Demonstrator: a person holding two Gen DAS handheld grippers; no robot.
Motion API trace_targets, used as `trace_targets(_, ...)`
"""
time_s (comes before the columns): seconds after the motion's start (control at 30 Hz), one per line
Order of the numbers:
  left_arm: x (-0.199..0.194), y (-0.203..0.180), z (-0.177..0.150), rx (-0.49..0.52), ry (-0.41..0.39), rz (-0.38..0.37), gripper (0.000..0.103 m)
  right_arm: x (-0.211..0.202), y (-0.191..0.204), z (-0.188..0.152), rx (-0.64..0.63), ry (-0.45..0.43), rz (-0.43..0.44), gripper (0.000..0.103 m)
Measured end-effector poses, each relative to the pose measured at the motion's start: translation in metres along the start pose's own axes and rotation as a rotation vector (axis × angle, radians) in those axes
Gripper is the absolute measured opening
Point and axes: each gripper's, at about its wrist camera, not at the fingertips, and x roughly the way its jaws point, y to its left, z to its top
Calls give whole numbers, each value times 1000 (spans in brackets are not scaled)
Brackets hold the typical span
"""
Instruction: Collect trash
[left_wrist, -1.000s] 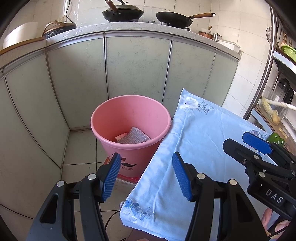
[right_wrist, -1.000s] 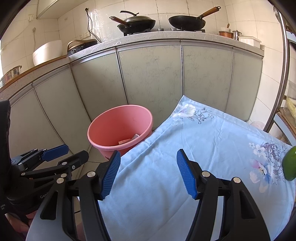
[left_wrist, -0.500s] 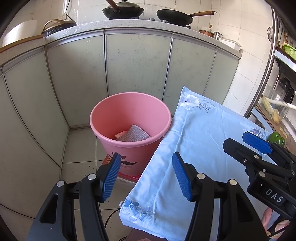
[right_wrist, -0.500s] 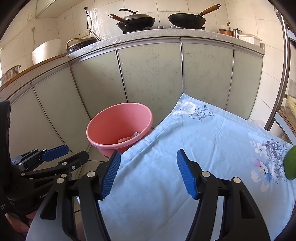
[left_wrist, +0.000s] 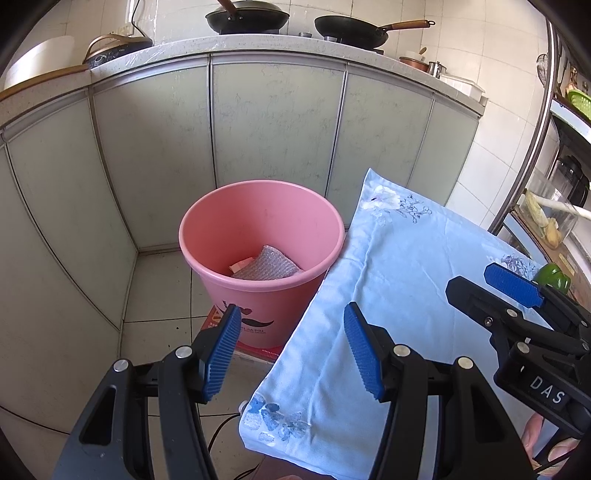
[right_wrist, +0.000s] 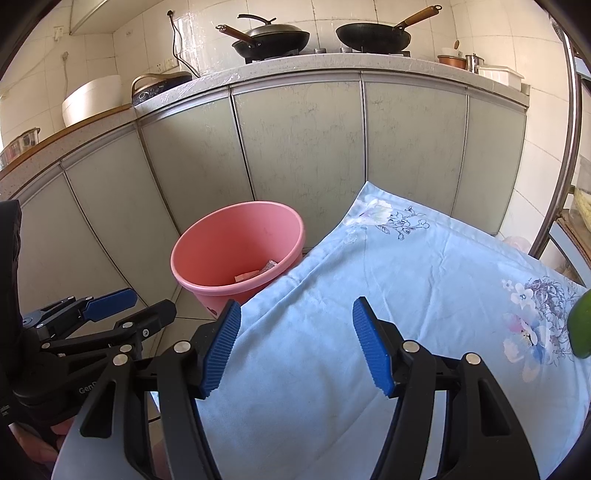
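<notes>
A pink bucket (left_wrist: 258, 236) stands on the floor beside the table, also in the right wrist view (right_wrist: 236, 251). Inside it lie a piece of bubble wrap (left_wrist: 264, 264) and a scrap of paper (left_wrist: 240, 265). My left gripper (left_wrist: 291, 354) is open and empty, held over the table's left edge near the bucket. My right gripper (right_wrist: 297, 347) is open and empty over the light blue floral tablecloth (right_wrist: 406, 295). Each gripper shows in the other's view, the right (left_wrist: 513, 291) and the left (right_wrist: 107, 301).
A green object (right_wrist: 581, 328) lies at the cloth's right edge, also in the left wrist view (left_wrist: 552, 277). Grey-green cabinets (left_wrist: 277, 129) stand behind the bucket, with woks (left_wrist: 247, 16) on the counter. A metal shelf rack (left_wrist: 535, 147) stands on the right. A red flat item (left_wrist: 221, 321) lies under the bucket.
Both grippers stay open and empty. The views have shifted slightly, with the counter and bucket sitting a little lower in frame.
</notes>
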Motion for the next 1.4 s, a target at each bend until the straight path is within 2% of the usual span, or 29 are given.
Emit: trace_targets(1.4, 24, 5, 3, -10, 38, 8, 58, 23, 1, 1, -2, 53, 2, 64)
